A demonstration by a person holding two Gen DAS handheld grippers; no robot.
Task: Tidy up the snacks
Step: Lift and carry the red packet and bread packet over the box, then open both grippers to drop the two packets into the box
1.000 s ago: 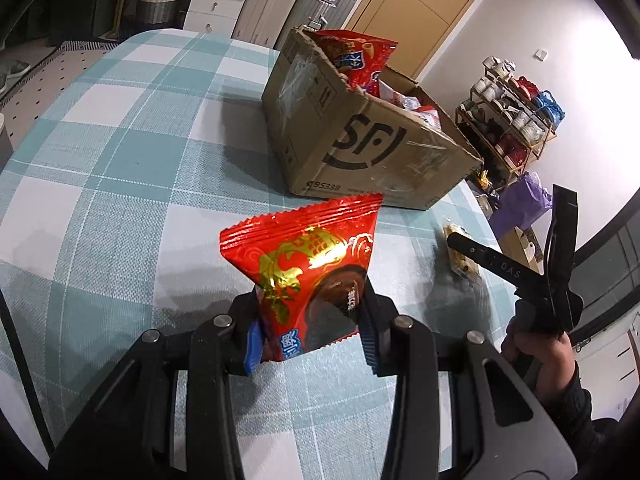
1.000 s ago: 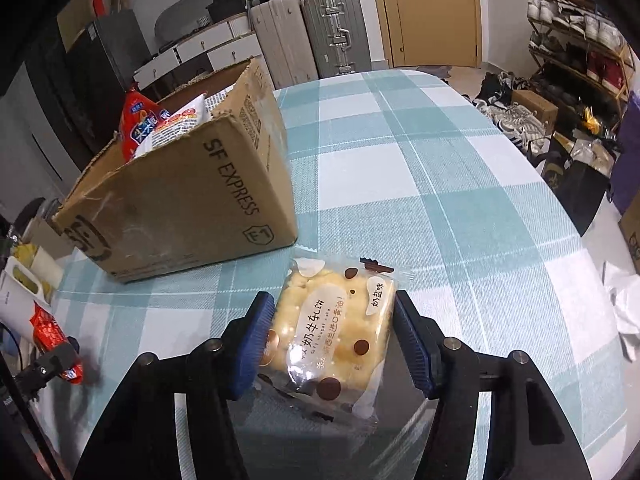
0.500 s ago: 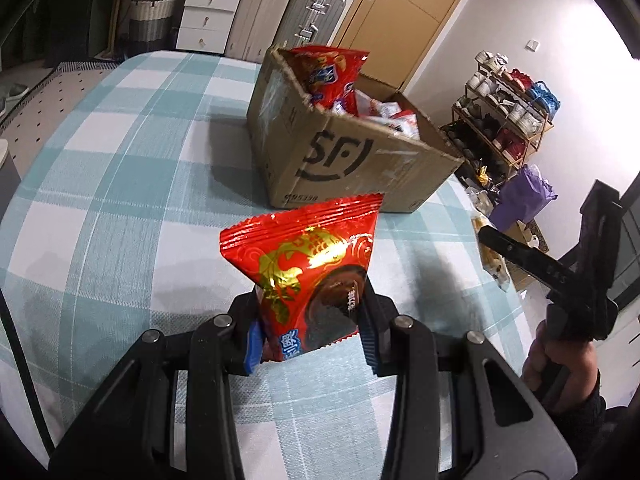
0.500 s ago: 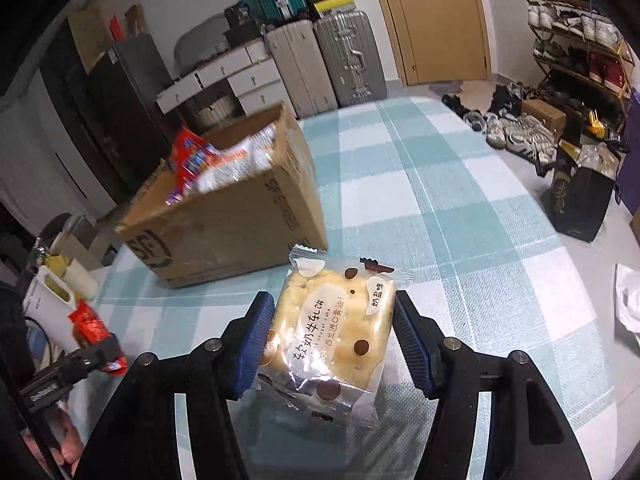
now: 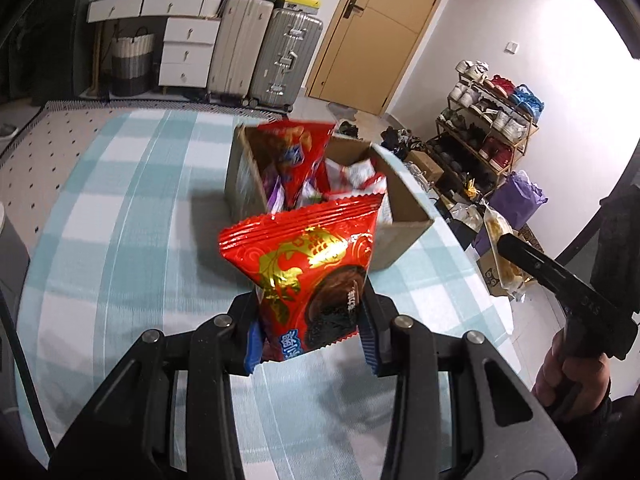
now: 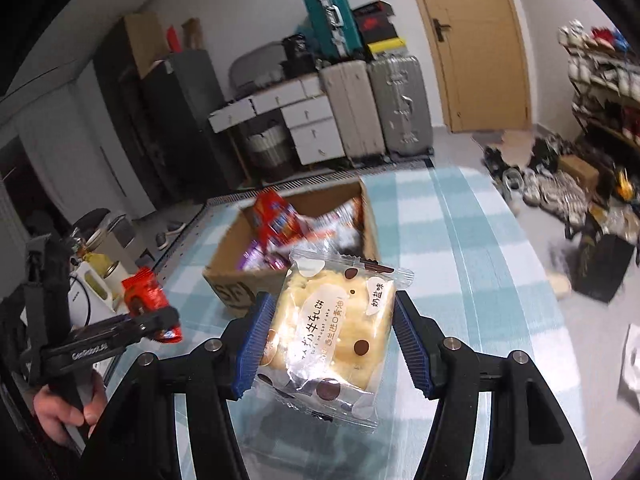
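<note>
- left wrist view: the left gripper is clamped on a red packet, its blue pads pressing the packet's lower sides; the packet hangs in the air above the checked table, in front of the box.
- left wrist view: the box sits open on the table and already holds several snack bags, a red one sticking up highest, so part of the sorting looks done.
- left wrist view: at the right edge the right gripper shows from the side with a pale packet in it, held by a hand.
- right wrist view: the right gripper grips a cake packet across its width, clear of the table, with the box just behind it.
- right wrist view: the left gripper shows at the left with the red packet, near the box's left side.
- right wrist view: no loose snacks show on the visible table; what is left, i judge, is to carry these two packets over the box opening and drop them in.
</note>
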